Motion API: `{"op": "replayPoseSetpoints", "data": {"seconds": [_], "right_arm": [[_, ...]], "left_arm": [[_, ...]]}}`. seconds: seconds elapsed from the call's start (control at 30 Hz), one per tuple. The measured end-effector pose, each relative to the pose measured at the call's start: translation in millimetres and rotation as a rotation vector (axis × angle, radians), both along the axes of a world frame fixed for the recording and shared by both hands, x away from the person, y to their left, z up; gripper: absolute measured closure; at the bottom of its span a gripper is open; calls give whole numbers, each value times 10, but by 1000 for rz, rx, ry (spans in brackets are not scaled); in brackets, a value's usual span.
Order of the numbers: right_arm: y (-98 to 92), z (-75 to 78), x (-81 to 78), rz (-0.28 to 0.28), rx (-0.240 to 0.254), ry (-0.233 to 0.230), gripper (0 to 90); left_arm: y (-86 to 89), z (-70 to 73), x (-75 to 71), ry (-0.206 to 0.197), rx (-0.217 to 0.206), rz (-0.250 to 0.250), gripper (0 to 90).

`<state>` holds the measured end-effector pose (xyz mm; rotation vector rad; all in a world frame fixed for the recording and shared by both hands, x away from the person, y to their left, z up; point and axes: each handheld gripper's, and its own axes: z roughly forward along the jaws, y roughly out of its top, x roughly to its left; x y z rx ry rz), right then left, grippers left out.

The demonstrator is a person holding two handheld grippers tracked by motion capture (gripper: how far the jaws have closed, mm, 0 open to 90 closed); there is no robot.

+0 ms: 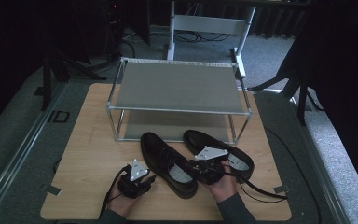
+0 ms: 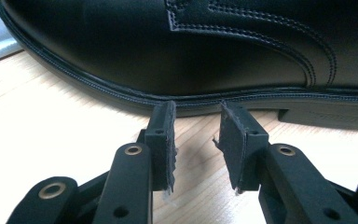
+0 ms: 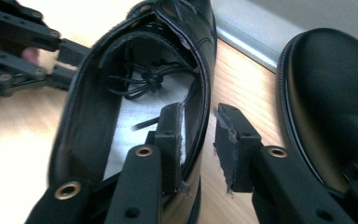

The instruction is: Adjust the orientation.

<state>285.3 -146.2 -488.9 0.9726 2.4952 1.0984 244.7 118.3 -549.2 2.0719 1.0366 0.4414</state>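
Two black leather dress shoes lie on the wooden table (image 1: 88,149). The nearer shoe (image 1: 165,161) (image 2: 191,46) (image 3: 88,107) has its opening up, with a lace end inside. My left gripper (image 1: 153,178) (image 2: 196,135) rests low at this shoe's left side, open, its tips just short of the sole edge. My right gripper (image 1: 189,166) (image 3: 198,135) straddles the shoe's right collar wall, one jaw inside and one outside, with a gap still showing at the outer pad. The second shoe (image 1: 200,139) (image 3: 326,93) lies to the right, partly under my right hand.
A two-shelf metal shoe rack (image 1: 179,86) with grey shelves stands behind the shoes at the table's far side. A cable trails from the right gripper across the table's right front. Bare wood lies to the left of the left gripper.
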Motion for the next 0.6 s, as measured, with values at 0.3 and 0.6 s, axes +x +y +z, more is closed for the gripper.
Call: {"op": "replayPoseSetpoints", "data": {"seconds": [0.3,0.6], "right_arm": [[-4,23,-39,-25,-55,-20,861],[-365,50,-169,-77,-99,-30,861]], "left_arm": [[-119,-9,20,8,-15,-45,657],[-440,-19,26,14,-20,-151,657]]}}
